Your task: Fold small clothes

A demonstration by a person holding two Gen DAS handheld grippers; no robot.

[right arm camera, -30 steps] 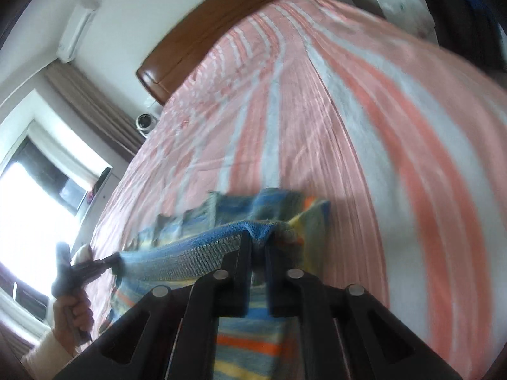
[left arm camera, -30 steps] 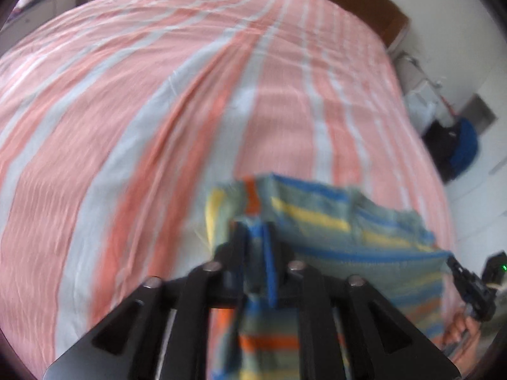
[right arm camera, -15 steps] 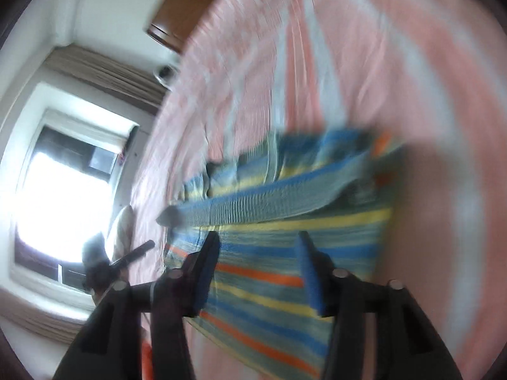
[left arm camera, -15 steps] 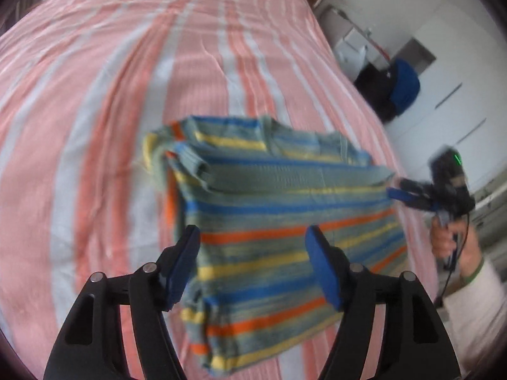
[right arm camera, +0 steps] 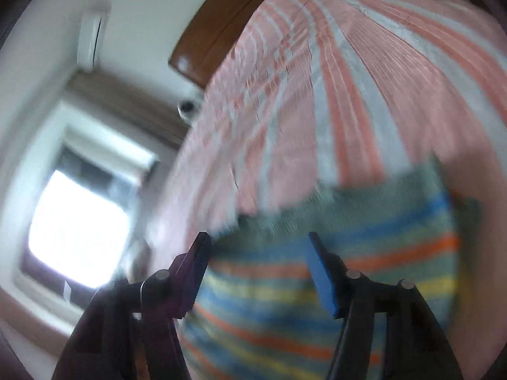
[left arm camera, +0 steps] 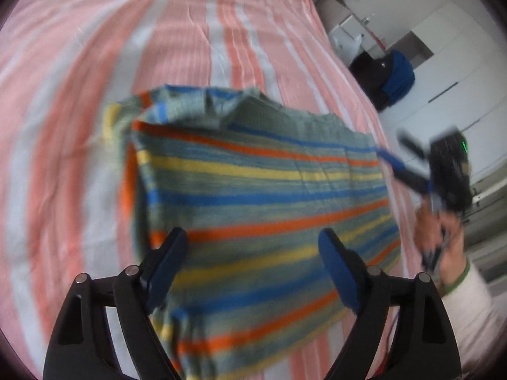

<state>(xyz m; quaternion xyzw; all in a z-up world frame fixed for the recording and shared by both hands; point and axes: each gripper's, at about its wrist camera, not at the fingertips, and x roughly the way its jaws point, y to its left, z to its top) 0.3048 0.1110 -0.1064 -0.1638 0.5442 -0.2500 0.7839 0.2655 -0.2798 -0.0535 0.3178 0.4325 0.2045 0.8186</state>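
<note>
A small striped garment (left arm camera: 263,190), grey-green with blue, yellow and orange bands, lies folded on the pink-and-white striped bed (left arm camera: 190,31). My left gripper (left arm camera: 253,247) is open and empty, hovering over the garment's near part. My right gripper (right arm camera: 258,253) is open and empty above the garment (right arm camera: 332,269); it also shows in the left wrist view (left arm camera: 399,158) off the garment's right edge, its fingers apart. Both views are motion-blurred.
A wooden headboard (right arm camera: 215,22) is at the bed's far end. A window (right arm camera: 76,228) and a wall air conditioner (right arm camera: 90,39) are left of the bed. A blue-and-black bag (left arm camera: 389,76) and white cabinets (left arm camera: 450,47) stand to the right.
Both grippers let go of the garment's edge, opened and drew back. The garment dropped onto the bed, folded over itself.
</note>
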